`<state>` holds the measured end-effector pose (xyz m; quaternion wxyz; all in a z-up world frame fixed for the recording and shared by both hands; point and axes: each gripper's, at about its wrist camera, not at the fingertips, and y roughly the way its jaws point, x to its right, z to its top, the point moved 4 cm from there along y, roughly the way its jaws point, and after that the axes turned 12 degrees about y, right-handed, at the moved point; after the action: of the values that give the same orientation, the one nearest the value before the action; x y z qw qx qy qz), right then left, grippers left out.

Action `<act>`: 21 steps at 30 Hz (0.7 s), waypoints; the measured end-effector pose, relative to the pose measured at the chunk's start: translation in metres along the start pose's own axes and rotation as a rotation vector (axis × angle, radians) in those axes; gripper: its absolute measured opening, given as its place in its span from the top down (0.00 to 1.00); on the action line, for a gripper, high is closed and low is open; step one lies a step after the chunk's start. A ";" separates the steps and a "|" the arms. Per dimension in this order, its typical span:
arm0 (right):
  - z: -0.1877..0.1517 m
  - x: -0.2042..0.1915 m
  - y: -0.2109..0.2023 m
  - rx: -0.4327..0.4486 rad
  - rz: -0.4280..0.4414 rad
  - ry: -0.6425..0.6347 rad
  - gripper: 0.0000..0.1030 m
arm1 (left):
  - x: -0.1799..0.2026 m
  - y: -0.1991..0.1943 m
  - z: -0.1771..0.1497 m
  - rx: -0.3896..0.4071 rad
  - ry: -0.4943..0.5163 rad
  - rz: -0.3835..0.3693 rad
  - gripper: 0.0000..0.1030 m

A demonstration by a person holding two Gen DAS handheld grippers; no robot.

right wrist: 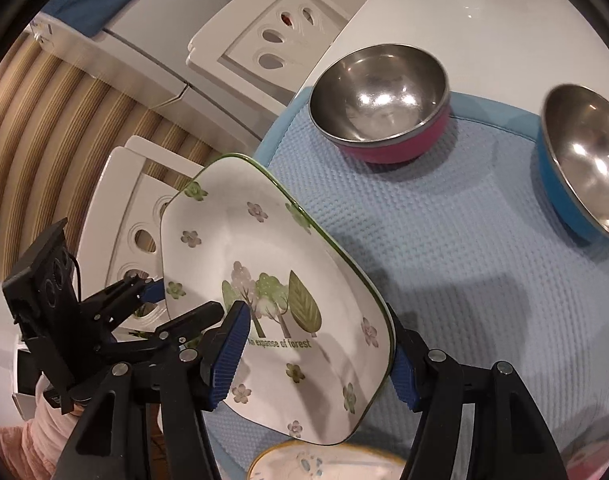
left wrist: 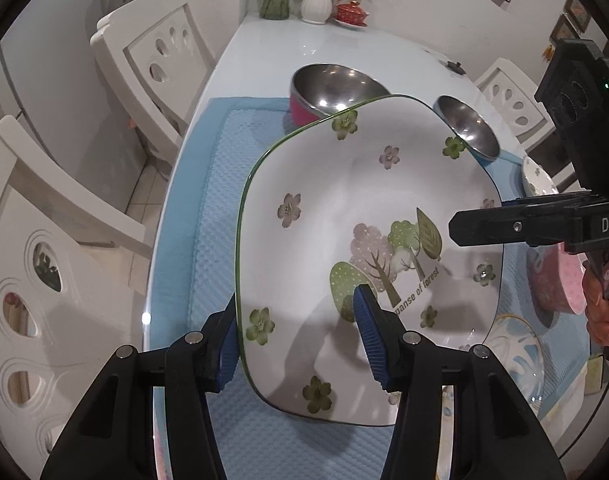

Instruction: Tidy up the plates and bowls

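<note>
A square white plate (left wrist: pixel 344 216) with green rim, flowers and a tree print is held tilted above the blue mat; it also shows in the right wrist view (right wrist: pixel 264 272). My left gripper (left wrist: pixel 300 332) is shut on its left rim, one finger on each face. My right gripper (right wrist: pixel 316 348) is shut on its opposite rim and shows in the left wrist view (left wrist: pixel 504 228) reaching in from the right. A steel bowl with pink outside (right wrist: pixel 380 100) and a steel bowl with blue outside (right wrist: pixel 580 160) stand on the mat behind the plate.
The blue waffle mat (right wrist: pixel 444 248) covers the white table (left wrist: pixel 304 52). Another plate (right wrist: pixel 324 462) lies below the held one. A pink bowl (left wrist: pixel 560 284), a clear glass dish (left wrist: pixel 512 356) and a small white bowl (left wrist: pixel 538 178) sit at right. White chairs (left wrist: pixel 144 64) flank the table; vases stand at its far end.
</note>
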<state>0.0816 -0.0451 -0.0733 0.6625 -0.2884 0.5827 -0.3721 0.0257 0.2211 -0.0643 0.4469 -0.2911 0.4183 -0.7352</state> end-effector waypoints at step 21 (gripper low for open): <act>-0.096 0.045 -0.062 0.072 -0.005 0.148 0.39 | 0.081 -0.012 -0.038 -0.012 0.072 -0.148 0.52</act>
<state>-0.0213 -0.1117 -0.0622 0.6265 -0.2375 0.6158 -0.4146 -0.0447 0.1645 -0.0672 0.3742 -0.2974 0.4157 -0.7737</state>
